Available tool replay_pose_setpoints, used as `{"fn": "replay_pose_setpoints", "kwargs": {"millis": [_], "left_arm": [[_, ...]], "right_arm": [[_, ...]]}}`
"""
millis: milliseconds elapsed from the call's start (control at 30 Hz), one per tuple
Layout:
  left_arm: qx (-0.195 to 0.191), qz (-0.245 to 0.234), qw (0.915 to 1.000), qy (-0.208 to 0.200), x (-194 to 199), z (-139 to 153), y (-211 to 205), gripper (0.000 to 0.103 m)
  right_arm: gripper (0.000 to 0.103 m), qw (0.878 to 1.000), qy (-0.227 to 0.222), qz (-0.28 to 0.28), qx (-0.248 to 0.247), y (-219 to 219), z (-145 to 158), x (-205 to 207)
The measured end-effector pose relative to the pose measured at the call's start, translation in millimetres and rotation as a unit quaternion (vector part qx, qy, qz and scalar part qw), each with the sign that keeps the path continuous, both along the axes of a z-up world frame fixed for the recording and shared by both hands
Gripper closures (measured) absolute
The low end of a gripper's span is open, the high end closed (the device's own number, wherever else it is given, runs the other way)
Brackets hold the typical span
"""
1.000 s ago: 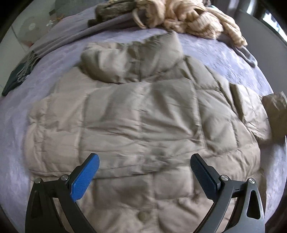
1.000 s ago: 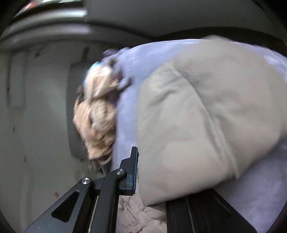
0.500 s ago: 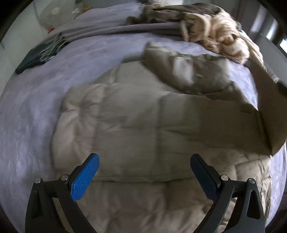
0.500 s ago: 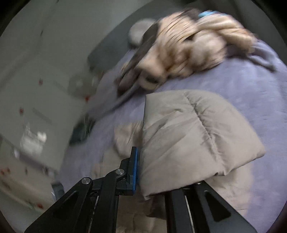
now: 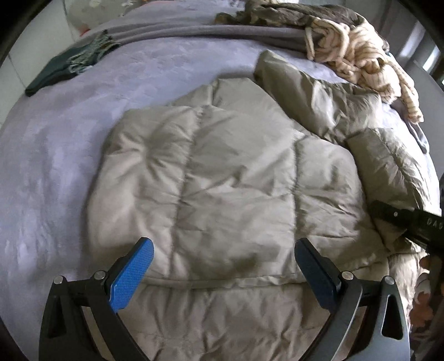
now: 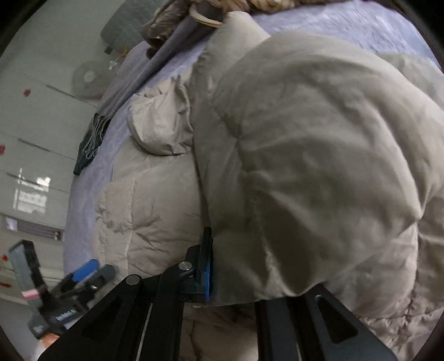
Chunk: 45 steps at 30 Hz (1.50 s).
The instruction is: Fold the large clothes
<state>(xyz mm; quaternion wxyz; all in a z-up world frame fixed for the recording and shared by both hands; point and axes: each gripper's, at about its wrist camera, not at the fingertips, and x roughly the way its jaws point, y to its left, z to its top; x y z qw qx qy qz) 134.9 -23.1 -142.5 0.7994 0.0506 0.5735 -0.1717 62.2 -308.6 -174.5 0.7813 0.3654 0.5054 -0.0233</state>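
Note:
A beige quilted puffer jacket [image 5: 222, 180] lies flat on a lilac bed cover [image 5: 55, 155]. One sleeve is folded across its body. My left gripper [image 5: 222, 269] is open and empty, hovering just above the jacket's lower part. My right gripper [image 6: 236, 277] is shut on the jacket's other sleeve [image 6: 305, 166], which it holds over the jacket body; its right finger is hidden under the fabric. The right gripper also shows at the right edge of the left wrist view [image 5: 410, 222]. The left gripper shows at the lower left of the right wrist view [image 6: 83, 277].
A heap of cream striped knitwear [image 5: 360, 55] and a dark garment [image 5: 277, 14] lie at the bed's far edge. A grey blanket [image 5: 166, 30] and a dark green fringed scarf [image 5: 66, 66] lie far left. White cupboards [image 6: 41, 138] stand beyond the bed.
My right gripper has carried the sleeve from out at the bed's side inward over the jacket body. My left gripper has stayed open while its view shifted over the jacket.

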Motion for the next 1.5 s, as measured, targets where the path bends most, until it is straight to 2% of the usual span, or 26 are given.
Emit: {"fn": "replay_pose_setpoints", "kwargs": {"millis": [33,100,133,167,267,333,367,400,433,467,533,633,667,700,800,900,967,1000,1067,1233,1333,1400,1433,1500], "left_arm": [[-0.002,-0.004,1.0,0.0,0,0,-2,0.001],[-0.002,-0.006,1.0,-0.004,1,2,-5,0.001],[-0.003,-0.005,1.0,-0.005,2,2,-6,0.001],[-0.006,-0.004,1.0,-0.003,4,2,-5,0.001],[-0.021,-0.001,0.9998,0.005,9,1,1,0.001],[-0.022,0.002,0.9997,0.0,11,3,6,0.001],[-0.023,0.005,0.9997,-0.003,12,5,9,0.001],[-0.024,0.007,0.9997,-0.005,13,6,11,0.001],[-0.028,0.01,0.9995,-0.008,14,8,15,0.001],[-0.035,0.013,0.9993,-0.01,15,11,20,0.001],[-0.049,0.016,0.9986,-0.013,17,15,28,0.002],[-0.073,0.021,0.997,-0.012,22,20,40,0.002],[-0.081,0.025,0.9964,-0.011,24,21,44,0.003],[-0.087,0.029,0.9957,-0.011,26,22,48,0.009],[-0.11,0.046,0.9929,0.002,34,23,58,0.01],[-0.128,0.051,0.9904,0.013,37,22,59,0.01],[-0.139,0.044,0.9892,0.018,38,23,55,0.01],[-0.146,0.039,0.9883,0.022,37,22,50,0.01],[-0.161,0.024,0.986,0.034,38,20,39,0.01],[-0.19,0.001,0.9789,0.076,42,4,3,0.01],[-0.196,-0.007,0.9762,0.092,43,-6,-14,0.01],[-0.19,-0.016,0.9772,0.093,42,-11,-27,0.013],[-0.189,-0.02,0.9773,0.092,42,-12,-33,0.021],[-0.184,-0.037,0.9766,0.105,40,-15,-47,0.073]], "right_arm": [[0.088,1.0,0.005,-0.005,0.008,-4,4,-4],[0.065,1.0,-0.004,-0.014,0.013,-11,15,-16],[0.041,0.999,-0.017,-0.025,0.014,-17,25,-26],[0.029,0.999,-0.026,-0.036,0.012,-22,31,-31],[0.029,0.993,-0.052,-0.106,-0.003,-48,51,-60],[0.029,0.985,-0.06,-0.162,0.013,-72,51,-73],[0.041,0.982,-0.059,-0.18,0.022,-82,49,-76],[0.058,0.978,-0.058,-0.196,0.033,-88,47,-76],[0.092,0.976,-0.058,-0.204,0.041,-91,46,-73],[0.094,0.977,-0.061,-0.199,0.044,-91,48,-67],[0.094,0.982,-0.081,-0.168,0.024,-75,59,-49],[0.094,0.992,-0.106,-0.071,-0.025,-27,79,-16],[0.094,0.992,-0.112,-0.034,-0.042,-7,83,-5],[0.094,0.992,-0.114,-0.003,-0.057,11,85,5],[0.092,0.987,-0.093,0.083,-0.104,67,79,29],[0.082,0.982,-0.05,0.135,-0.12,99,57,34],[0.065,0.982,-0.022,0.153,-0.108,108,41,28],[0.06,0.983,-0.016,0.153,-0.101,105,38,24],[0.044,0.986,-0.014,0.142,-0.08,94,37,9],[0.041,0.997,0.002,0.059,-0.045,27,40,-51],[0.041,0.999,0.019,-0.032,-0.005,-30,33,-91],[0.041,0.993,0.021,-0.112,0.04,-71,23,-126],[0.041,0.989,0.018,-0.138,0.056,-83,19,-136],[0.041,0.973,0.003,-0.208,0.096,-111,9,-162]]}}
